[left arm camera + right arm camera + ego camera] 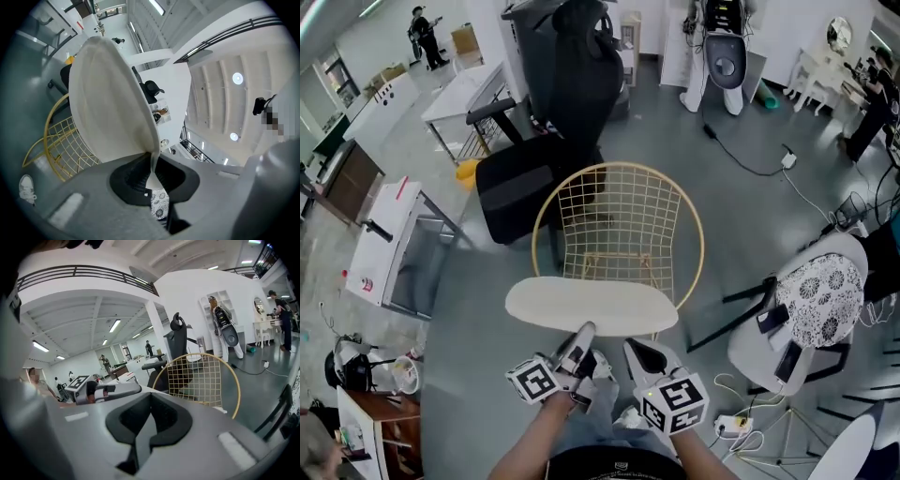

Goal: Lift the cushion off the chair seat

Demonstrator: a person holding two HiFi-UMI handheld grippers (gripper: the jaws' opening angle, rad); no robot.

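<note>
The cream oval cushion (591,307) hangs in the air in front of the gold wire chair (619,234), clear of its seat. My left gripper (579,339) is shut on the cushion's near edge; in the left gripper view the thin cushion rim (112,103) runs down between the pads (151,171), with the chair's wire (61,150) behind it. My right gripper (639,352) sits beside the left one, just under the cushion's near edge. Its jaws (140,437) stand shut with nothing seen between them, and the chair back (201,376) rises beyond.
A black office chair (553,122) stands behind the wire chair. A white chair with a patterned seat pad (825,300) is at the right, a white table (394,244) at the left. Cables and a power strip (731,427) lie on the grey floor near my right side.
</note>
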